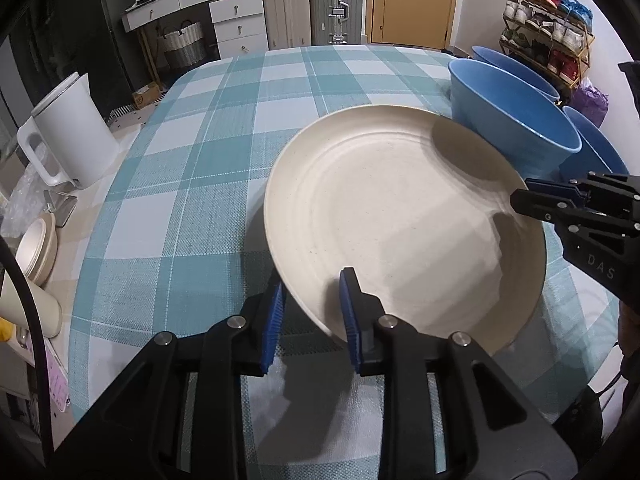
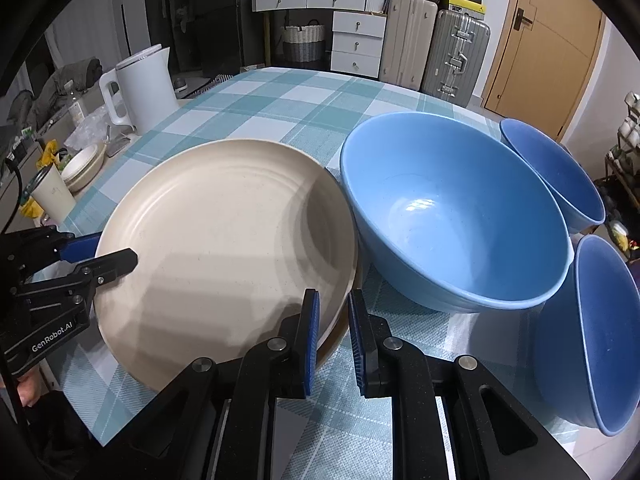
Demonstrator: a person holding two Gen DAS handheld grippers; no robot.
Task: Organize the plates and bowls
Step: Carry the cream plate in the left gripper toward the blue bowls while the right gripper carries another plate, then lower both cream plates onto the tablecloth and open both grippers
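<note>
Presently: cream plate [image 2: 224, 240] on the checked table [image 1: 224, 128], touching the large blue bowl [image 2: 452, 216] — left tool [image 1: 312, 316] and right tool [image 2: 334, 330] each narrowly pinch opposite rims, apparently to steady its placement.

Indoor lighting even, moderately bright. Soft shadows fall across cream plate [image 1: 400, 216]; small glare inside blue bowl [image 2: 420, 204]. Fisheye bending, dark corners; focus sharp.

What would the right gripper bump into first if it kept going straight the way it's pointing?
Probably the big blue bowl. The right gripper already straddles the cream plate's rim, and the bowl sits just ahead, slightly right. Depth is hard to judge.
</note>
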